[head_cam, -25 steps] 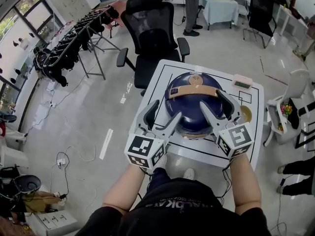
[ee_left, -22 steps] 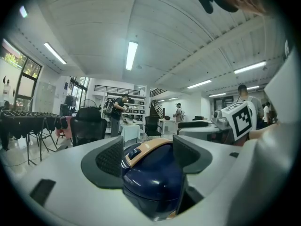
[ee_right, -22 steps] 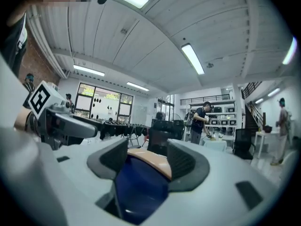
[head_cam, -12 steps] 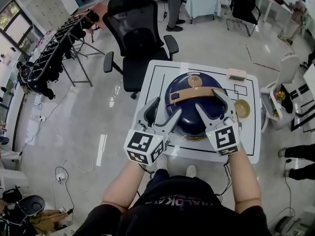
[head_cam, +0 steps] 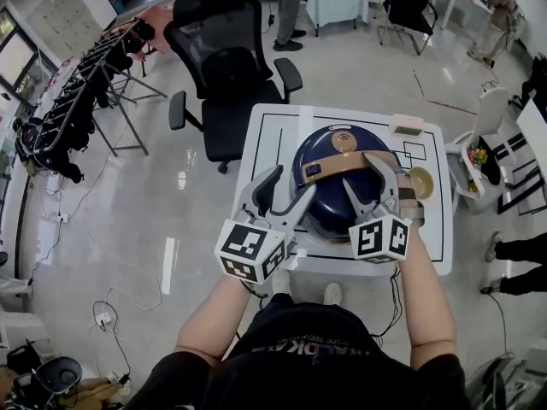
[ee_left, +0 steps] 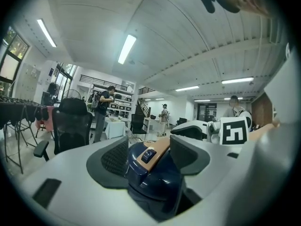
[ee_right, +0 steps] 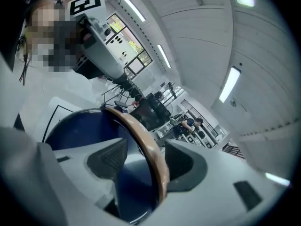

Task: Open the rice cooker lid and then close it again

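Note:
A dark blue rice cooker (head_cam: 335,196) with a tan handle (head_cam: 340,166) stands shut on the white table (head_cam: 267,135). My left gripper (head_cam: 286,190) is at its left side. In the left gripper view the handle's end (ee_left: 158,149) and a small button (ee_left: 148,155) lie between the jaws. These jaws have just been closing, and I see no firm press. My right gripper (head_cam: 366,182) straddles the right part of the handle (ee_right: 146,147), with blue lid (ee_right: 75,131) showing between the band and one pad. The lid's seam is hidden.
A black office chair (head_cam: 218,49) stands beyond the table. On the table's right side are a small pinkish device (head_cam: 408,128) and a tan bowl (head_cam: 420,180). A white chair (head_cam: 487,118) is at the right, a metal rack (head_cam: 77,101) at the far left.
My right gripper has rolled and sunk, so its jaws now stand astride the tan handle. The left gripper has moved in closer against the cooker's left side.

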